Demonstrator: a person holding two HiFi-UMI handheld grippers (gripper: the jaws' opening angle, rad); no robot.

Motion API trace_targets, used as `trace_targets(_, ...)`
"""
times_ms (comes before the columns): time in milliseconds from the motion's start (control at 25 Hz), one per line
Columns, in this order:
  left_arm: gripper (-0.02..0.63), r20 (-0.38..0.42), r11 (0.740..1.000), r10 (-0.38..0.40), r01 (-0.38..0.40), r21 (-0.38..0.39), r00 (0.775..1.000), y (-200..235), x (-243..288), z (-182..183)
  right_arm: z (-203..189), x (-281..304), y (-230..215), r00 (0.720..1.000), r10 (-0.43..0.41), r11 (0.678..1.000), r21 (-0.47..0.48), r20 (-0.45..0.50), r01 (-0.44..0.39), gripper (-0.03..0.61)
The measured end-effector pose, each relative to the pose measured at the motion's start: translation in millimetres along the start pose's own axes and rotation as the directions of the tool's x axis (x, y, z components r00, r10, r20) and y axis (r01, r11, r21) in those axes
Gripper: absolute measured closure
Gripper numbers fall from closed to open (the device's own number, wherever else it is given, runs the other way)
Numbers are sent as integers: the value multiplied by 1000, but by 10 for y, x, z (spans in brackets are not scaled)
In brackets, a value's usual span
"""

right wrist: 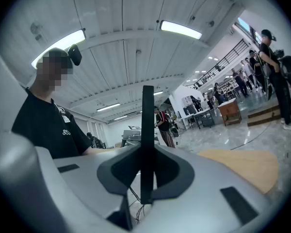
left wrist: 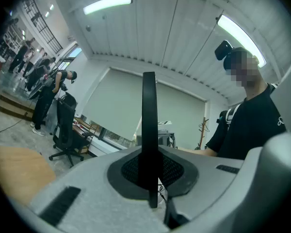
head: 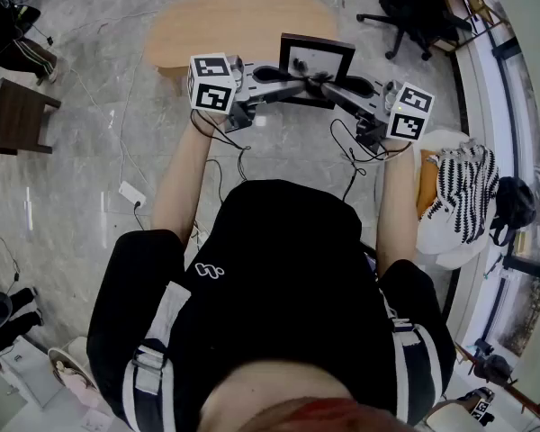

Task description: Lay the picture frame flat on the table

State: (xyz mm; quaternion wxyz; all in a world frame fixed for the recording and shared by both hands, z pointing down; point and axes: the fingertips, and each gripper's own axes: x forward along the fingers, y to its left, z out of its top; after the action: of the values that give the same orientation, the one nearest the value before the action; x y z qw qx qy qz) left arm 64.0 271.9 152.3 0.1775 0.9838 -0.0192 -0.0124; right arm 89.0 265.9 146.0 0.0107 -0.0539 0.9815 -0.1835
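Head view, upper centre: black picture frame (head: 317,59) upright by the wooden table's (head: 225,27) near edge, clamped low down by left gripper (head: 294,86) and right gripper (head: 338,94), jaws closed on it.

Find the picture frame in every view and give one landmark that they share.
Head view: the picture frame is at upper centre, its face towards the camera.
Left gripper view: the frame is edge-on, a dark upright bar at centre.
Right gripper view: it is edge-on again, a dark upright bar at centre.
Shared landmark: the wooden table, at top in the head view, lower left in the left gripper view, lower right in the right gripper view.
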Motion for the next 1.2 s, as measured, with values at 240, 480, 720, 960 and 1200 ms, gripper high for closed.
trace_targets(240,592,4,1000,17,-17,-20,1000,39,-14,-39,-39,21,-44,1000,3,1000,14,-17,-3,517)
trace_targets(480,592,2,998,31,-31,-46,1000,128,91,-173,-165,-82,-149,1000,-8,999,46,-12,8,517)
trace_targets(720,592,-4,996,68,-68,-64,998,71,426,-323,-299,-431,-164,1000,5,997,72,-15,-4,517)
trace_targets(960,592,21,987,127,-124,-104,992,169,327,-412,-370,-319,-273,1000,16,994,111,-1,-16,517)
trace_targets(1200,592,-4,985,121,-120,-121,993,411,359,-479,-447,-321,-520,1000,-1,990,138,0,1,517)
